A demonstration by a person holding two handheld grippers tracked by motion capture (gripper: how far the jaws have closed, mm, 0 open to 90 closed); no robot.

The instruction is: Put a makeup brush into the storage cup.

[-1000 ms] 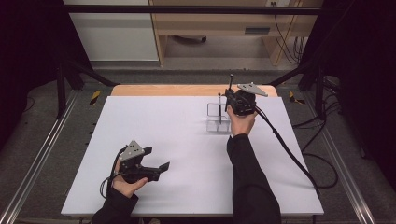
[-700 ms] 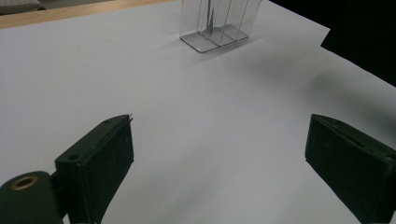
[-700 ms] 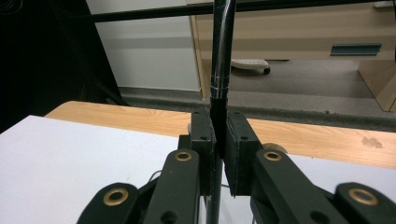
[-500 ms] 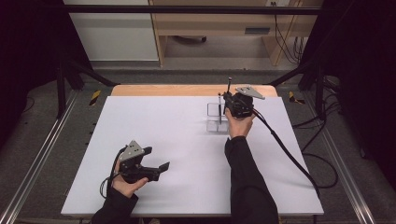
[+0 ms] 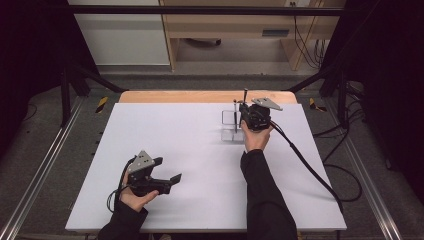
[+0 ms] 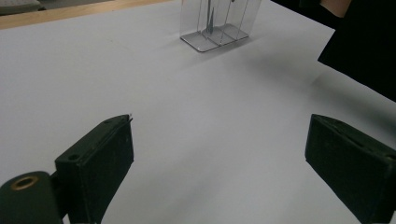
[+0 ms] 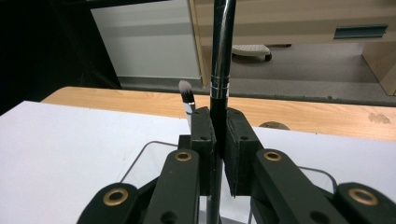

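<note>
Gripping a dark brush handle (image 7: pixel 220 56), the right gripper (image 5: pixel 246 111) holds it upright between jaws closed on it, directly above the clear organizer (image 5: pixel 231 126). Against the earlier high views, the right hand has edged slightly toward the organizer's far side and the handle looks a touch lower; the shift is small. My reading: the brush is being lowered into a compartment, not yet let go. A second brush (image 7: pixel 187 99) with pale bristles stands bristle-up in the organizer, just left of the held handle in the right gripper view. The left gripper (image 5: pixel 165 178) rests well short of the organizer, on the person's side of the white table (image 5: pixel 165 130), jaws wide apart and holding nothing; it has not moved since the earlier views. In the left gripper view the organizer (image 6: pixel 219 23) shows its clear dividers, with one thin stem inside. Writing: none legible on brush, organizer or grippers; silver bands ring the handle, no brand readable.
</note>
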